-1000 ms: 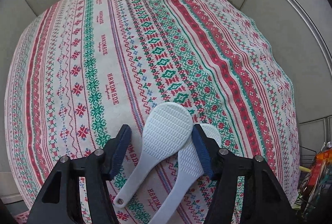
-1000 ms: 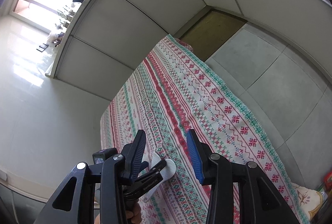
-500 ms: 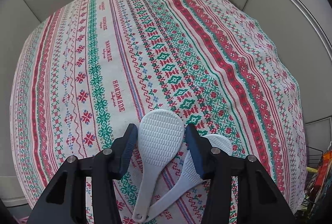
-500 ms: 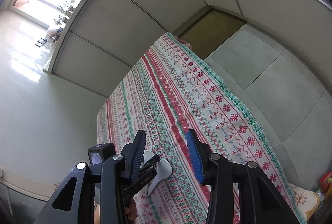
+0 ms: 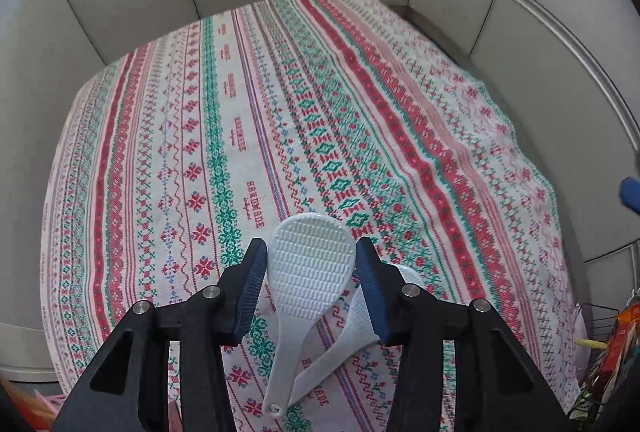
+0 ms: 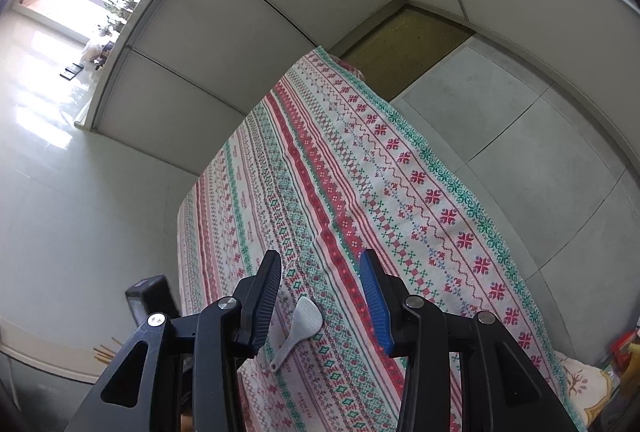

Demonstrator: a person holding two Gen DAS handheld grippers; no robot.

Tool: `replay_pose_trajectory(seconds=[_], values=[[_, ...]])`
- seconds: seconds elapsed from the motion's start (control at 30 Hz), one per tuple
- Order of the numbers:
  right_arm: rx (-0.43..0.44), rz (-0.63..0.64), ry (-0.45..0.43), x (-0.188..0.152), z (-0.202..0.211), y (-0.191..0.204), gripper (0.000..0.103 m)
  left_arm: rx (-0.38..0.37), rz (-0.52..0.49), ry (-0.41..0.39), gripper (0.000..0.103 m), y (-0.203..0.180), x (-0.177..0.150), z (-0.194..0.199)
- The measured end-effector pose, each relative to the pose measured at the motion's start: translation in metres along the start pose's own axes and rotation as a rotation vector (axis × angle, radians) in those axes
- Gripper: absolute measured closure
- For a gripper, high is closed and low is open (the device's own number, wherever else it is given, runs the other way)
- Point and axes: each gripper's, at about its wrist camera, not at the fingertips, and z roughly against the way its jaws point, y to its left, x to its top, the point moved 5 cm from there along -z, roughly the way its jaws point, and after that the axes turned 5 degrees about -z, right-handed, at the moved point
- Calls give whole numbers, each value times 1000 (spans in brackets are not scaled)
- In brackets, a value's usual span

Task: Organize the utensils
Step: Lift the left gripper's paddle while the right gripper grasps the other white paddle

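Note:
My left gripper (image 5: 311, 264) is shut on the head of a white rice paddle (image 5: 308, 272) and holds it above the patterned tablecloth (image 5: 240, 136). A second white rice paddle (image 5: 360, 324) lies on the cloth below it, partly hidden behind the right finger. In the right wrist view this second paddle (image 6: 303, 324) lies on the cloth (image 6: 360, 200) between and below my right gripper's fingers. My right gripper (image 6: 320, 296) is open and empty, well above the table. The left gripper's body (image 6: 152, 300) shows at the lower left of that view.
Grey panel walls surround the table on the far and left sides. A wire basket (image 5: 600, 352) with colourful packets stands at the right table edge. Wooden chopsticks (image 6: 105, 352) show at the lower left. A tiled floor (image 6: 520, 112) lies to the right.
My left gripper has closed on the upper rice paddle and lifted it off the cloth. The second paddle stays on the table. The right gripper has stayed open and drifted slightly.

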Motion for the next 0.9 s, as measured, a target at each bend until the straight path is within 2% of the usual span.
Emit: replay_pose_trajectory(seconds=[0.17, 0.3, 0.53, 0.77, 0.9], values=[[-13, -19, 46, -7, -15, -6, 61, -42, 29, -185, 55, 0, 4, 70], [-48, 38, 88, -19, -31, 2, 61, -101, 92, -316, 55, 13, 2, 123], [-97, 154, 195, -50, -74, 18, 61, -158, 156, -480, 55, 35, -16, 191], [-110, 224, 250, -68, -105, 29, 61, -121, 185, -639, 55, 72, -53, 246], [-101, 186, 294, -76, -120, 27, 61, -84, 230, -678, 55, 96, -73, 261]])
